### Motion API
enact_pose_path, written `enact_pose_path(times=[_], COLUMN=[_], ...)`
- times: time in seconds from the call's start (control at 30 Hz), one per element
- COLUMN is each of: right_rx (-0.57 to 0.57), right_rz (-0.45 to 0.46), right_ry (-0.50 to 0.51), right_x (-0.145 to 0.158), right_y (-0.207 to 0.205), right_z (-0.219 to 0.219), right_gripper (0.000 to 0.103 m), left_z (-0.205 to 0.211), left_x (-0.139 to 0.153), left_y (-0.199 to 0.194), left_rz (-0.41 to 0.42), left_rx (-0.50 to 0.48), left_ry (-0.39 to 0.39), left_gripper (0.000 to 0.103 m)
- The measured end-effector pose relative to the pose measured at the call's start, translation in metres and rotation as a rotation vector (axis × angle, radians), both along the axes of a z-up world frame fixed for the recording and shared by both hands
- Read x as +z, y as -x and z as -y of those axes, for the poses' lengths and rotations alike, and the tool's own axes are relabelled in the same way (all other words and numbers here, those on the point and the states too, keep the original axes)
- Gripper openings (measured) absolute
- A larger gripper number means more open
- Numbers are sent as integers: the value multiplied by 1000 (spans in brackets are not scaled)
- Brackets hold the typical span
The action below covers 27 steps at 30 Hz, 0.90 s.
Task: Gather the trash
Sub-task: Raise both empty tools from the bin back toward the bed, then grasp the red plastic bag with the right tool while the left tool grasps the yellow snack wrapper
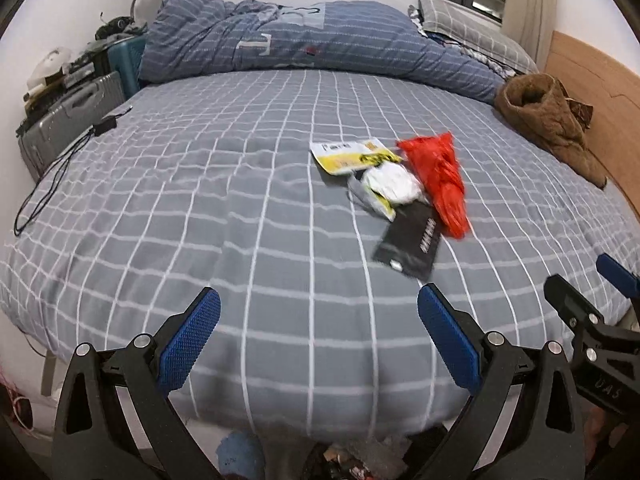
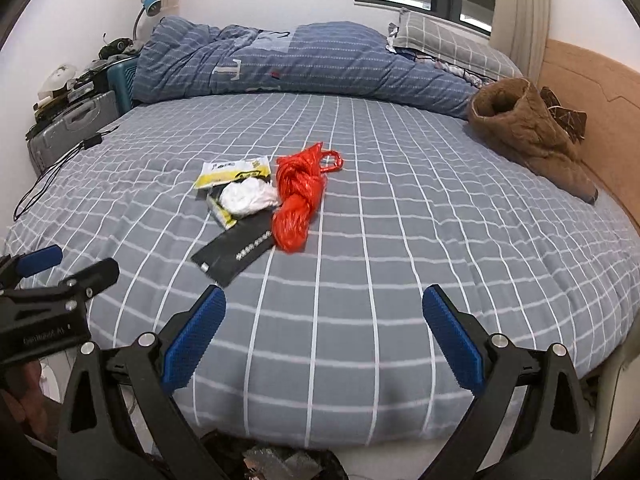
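Observation:
A pile of trash lies in the middle of the bed: a red plastic bag (image 2: 298, 196) (image 1: 442, 178), a crumpled white wrapper (image 2: 246, 198) (image 1: 394, 184), a yellow and white packet (image 2: 232, 172) (image 1: 348, 154) and a flat black packet (image 2: 236, 254) (image 1: 412, 246). My left gripper (image 1: 320, 340) is open and empty over the near edge of the bed; it also shows in the right wrist view (image 2: 68, 264). My right gripper (image 2: 324, 340) is open and empty, short of the pile; it also shows in the left wrist view (image 1: 592, 280).
The bed has a grey checked sheet (image 2: 400, 240). A blue striped duvet (image 2: 300, 64) is bunched at the far side. A brown jacket (image 2: 532, 132) lies at the right by the wooden headboard (image 2: 600, 96). A black cable (image 1: 52, 176) lies at the left. Suitcases (image 1: 68, 120) stand beside the bed.

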State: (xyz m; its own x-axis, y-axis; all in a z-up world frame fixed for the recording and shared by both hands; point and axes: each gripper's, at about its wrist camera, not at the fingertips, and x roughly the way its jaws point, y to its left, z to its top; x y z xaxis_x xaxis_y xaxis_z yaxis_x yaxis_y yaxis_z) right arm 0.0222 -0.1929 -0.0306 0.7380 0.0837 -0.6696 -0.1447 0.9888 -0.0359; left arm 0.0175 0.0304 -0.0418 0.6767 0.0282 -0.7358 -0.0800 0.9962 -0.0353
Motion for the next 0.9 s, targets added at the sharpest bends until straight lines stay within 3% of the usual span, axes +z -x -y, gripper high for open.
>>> enact_pose_path(times=[0.3,0.57,0.9], right_rx=[-1,5,26], right_rz=[-13,-36,-103], right_ry=[-11,-19,-58], right_x=[-3,-12,-31], right_y=[-60,-115,-173], right_z=[-7,-15,-26], right_gripper=[95,95,80], left_z=[-12,-13,7], left_x=[1,-16,-26], left_y=[-67,-138,-217], left_rz=[4,-45,-86], left_rx=[6,-11,-68], left_ry=[-11,3,-13], left_gripper=[97,97,97])
